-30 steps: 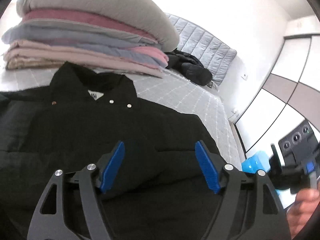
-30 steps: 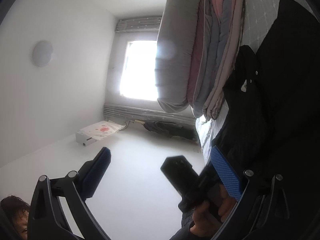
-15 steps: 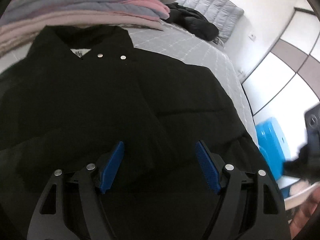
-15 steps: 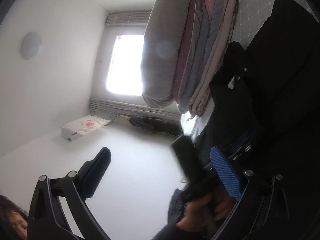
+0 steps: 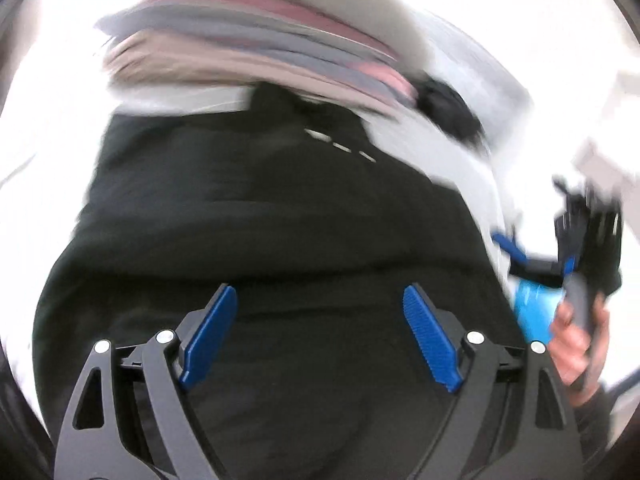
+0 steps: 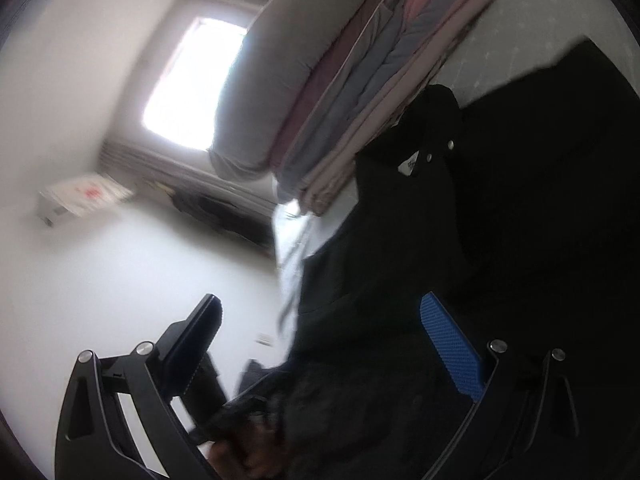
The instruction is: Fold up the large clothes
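My left gripper (image 5: 320, 332) hung over the black padded jacket (image 5: 260, 240), its empty jaws opening, collar at upper frame. My right gripper (image 6: 332, 352) stood spread, empty, jacket at frame right.

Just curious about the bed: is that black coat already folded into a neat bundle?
No, the black coat lies spread open on the bed.

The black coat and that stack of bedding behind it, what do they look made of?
Black coat: likely a matte padded synthetic shell, with stitched quilt lines and metal-looking snaps. Stack of bedding: soft quilted fabric, probably cotton or polyester, in puffy folded layers.
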Motion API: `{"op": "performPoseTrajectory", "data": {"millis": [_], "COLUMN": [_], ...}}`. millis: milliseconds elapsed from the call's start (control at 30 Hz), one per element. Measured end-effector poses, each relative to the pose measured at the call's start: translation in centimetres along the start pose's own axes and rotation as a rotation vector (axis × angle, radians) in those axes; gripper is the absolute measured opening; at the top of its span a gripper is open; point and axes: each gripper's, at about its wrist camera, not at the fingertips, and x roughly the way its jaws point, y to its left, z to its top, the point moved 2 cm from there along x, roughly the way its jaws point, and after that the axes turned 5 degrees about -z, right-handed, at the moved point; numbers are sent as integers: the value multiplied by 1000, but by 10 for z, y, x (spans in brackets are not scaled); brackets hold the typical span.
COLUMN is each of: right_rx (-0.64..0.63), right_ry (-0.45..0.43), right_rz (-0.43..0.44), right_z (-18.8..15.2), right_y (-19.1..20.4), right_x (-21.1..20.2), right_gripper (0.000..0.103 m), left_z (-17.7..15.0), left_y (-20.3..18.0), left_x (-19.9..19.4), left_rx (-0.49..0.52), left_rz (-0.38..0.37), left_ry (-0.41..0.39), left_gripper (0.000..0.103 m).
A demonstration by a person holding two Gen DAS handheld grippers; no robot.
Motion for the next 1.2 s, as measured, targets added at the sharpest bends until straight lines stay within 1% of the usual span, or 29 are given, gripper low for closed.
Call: {"op": "performPoseTrajectory", "data": {"millis": [33,100,133,167,200,267,300,333,367,400,467,500,567,633,700,733,800,900,933,967,1000,1033,1067,1100,1133,1167,1200], "right_rx": [-14,-7,8,10,4,-23,-32,-40,-58,-51,4,17,-7,-50,-47,-42,-54,-79,-86,-94,-108,-120,-145,-235,-309,-399,-455], "right_ry": [14,63,88,103,124,174,210,246,220,207,221,232,216,200,187,182,171,175,187,199,221,249,263,262,287,319,324], "right_rz": [-7,28,42,40,24,-124,-240,-275,-253,-234,-202,-186,-153,-156,-170,-175,-220,-335,-398,-454,-538,-587,-592,-624,-671,-748,-804], "right_z": [7,20,24,24,23,14,7,-2,-4,-5,-4,-4,-5,-9,-12,-8,-8,-13,-17,-23,-31,-41,-49,-55,-59,-67,-73], "right_y": [4,8,6,5,1,-17,-34,-52,-54,-53,-50,-48,-38,-31,-35,-35,-43,-62,-73,-81,-96,-110,-116,-111,-104,-97,-94], "right_x": [9,37,56,67,83,118,134,148,147,142,130,124,99,73,37,29,1,-29,-33,-36,-34,-29,-23,-18,-12,-1,6], "right_gripper": [96,96,96,96,96,96,95,95,95,95,95,95,95,95,95,95,95,95,95,95,95,95,95,96,96,96,97], "left_z": [8,17,20,22,22,23,22,21,19,17,11,11,15,15,21,23,20,20,20,19,18,18,17,17,17,17,18], "left_y": [21,53,69,90,99,121,128,137,144,148,158,157,151,143,134,133,128,123,121,118,116,114,111,107,102,93,86], "left_x": [-7,-15,-23,-33,-36,-41,-41,-38,-33,-27,-29,-31,-37,-47,-46,-46,-40,-35,-36,-34,-32,-31,-32,-34,-36,-39,-41], "left_rx": [-108,-244,-302,-371,-398,-453,-468,-483,-499,-516,-552,-558,-533,-500,-477,-474,-468,-422,-405,-381,-356,-337,-303,-272,-240,-193,-154], "left_rz": [-16,-44,-28,7,21,52,71,100,126,131,123,112,106,110,108,102,92,126,138,158,180,198,241,277,303,319,324], "left_ry": [-21,-74,-104,-143,-159,-178,-170,-149,-115,-90,-70,-77,-99,-129,-139,-137,-116,-100,-96,-90,-85,-83,-91,-107,-123,-142,-154], "left_gripper": [82,82,82,82,82,82,82,82,82,82,82,82,82,82,82,82,82,82,82,82,82,82,82,82,82,82,82]}}
